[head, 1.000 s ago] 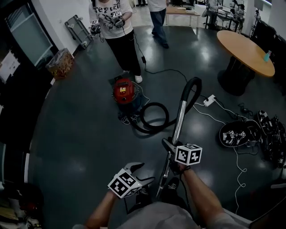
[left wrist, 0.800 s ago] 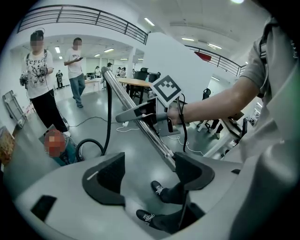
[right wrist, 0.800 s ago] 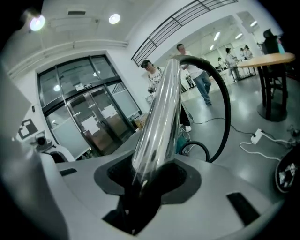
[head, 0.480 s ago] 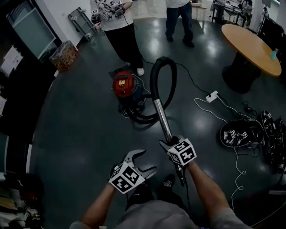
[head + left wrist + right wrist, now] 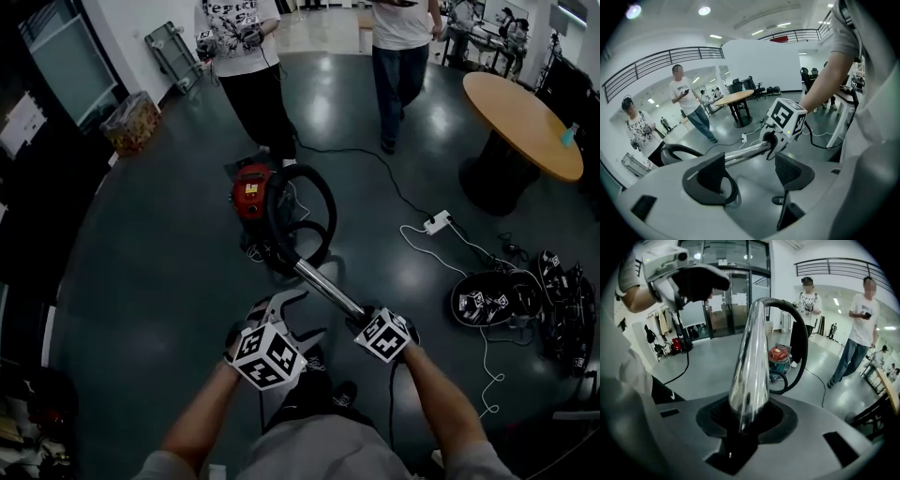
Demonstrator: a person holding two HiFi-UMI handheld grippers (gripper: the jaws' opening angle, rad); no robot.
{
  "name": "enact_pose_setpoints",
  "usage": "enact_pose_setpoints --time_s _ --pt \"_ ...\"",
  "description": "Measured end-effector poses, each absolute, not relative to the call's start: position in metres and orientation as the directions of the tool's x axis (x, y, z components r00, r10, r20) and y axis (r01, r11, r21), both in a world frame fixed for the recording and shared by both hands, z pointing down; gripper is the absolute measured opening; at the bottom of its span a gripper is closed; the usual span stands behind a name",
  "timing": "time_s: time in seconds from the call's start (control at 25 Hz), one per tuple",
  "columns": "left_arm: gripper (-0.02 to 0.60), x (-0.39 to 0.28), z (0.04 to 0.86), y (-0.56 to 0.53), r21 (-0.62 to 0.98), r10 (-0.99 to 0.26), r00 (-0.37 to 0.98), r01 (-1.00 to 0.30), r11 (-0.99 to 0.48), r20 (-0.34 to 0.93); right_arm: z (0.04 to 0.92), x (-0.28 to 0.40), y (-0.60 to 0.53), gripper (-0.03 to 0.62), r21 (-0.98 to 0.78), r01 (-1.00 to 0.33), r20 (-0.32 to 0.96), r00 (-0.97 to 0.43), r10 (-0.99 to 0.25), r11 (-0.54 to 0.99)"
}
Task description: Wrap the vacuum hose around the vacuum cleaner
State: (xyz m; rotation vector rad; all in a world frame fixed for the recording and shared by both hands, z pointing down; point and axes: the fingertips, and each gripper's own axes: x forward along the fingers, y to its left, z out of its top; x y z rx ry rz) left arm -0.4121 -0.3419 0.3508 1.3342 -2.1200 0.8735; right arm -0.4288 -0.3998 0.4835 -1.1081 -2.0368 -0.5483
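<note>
Since a second ago the metal tube point(image 5: 323, 283) has swung left and lower. Our right claw point(image 5: 361, 317), whose jaws have just been closing, grips its near end. Our left claw point(image 5: 298, 317) is open and empty, just left of it. The hose point(image 5: 332, 208) loops beside the red vacuum cleaner point(image 5: 251, 190), farther away on the floor point(image 5: 169, 262).

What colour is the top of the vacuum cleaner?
Red. The vacuum cleaner shows it best in the head view.
</note>
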Motion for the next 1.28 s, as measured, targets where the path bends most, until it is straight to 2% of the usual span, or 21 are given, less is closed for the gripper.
enact_pose_setpoints --time_s 0.44,0.8,1.28 --pt "0.341 -0.520 0.365 -0.340 -0.281 -0.615 -0.371 -0.929 0.242 0.696 0.485 -0.479 -0.411 0.117 0.107 0.911 0.866 -0.282 0.413 0.398" --pt "0.341 -0.574 0.402 -0.319 -0.154 -0.618 -0.270 -0.960 0.236 0.738 0.489 -0.526 -0.414 0.117 0.164 0.942 0.920 -0.253 0.299 0.292" --pt "0.341 -0.610 0.455 -0.269 0.016 -0.604 -0.240 -0.922 0.386 0.760 0.503 -0.575 -0.375 0.117 0.185 0.982 0.961 -0.186 0.206 0.024"
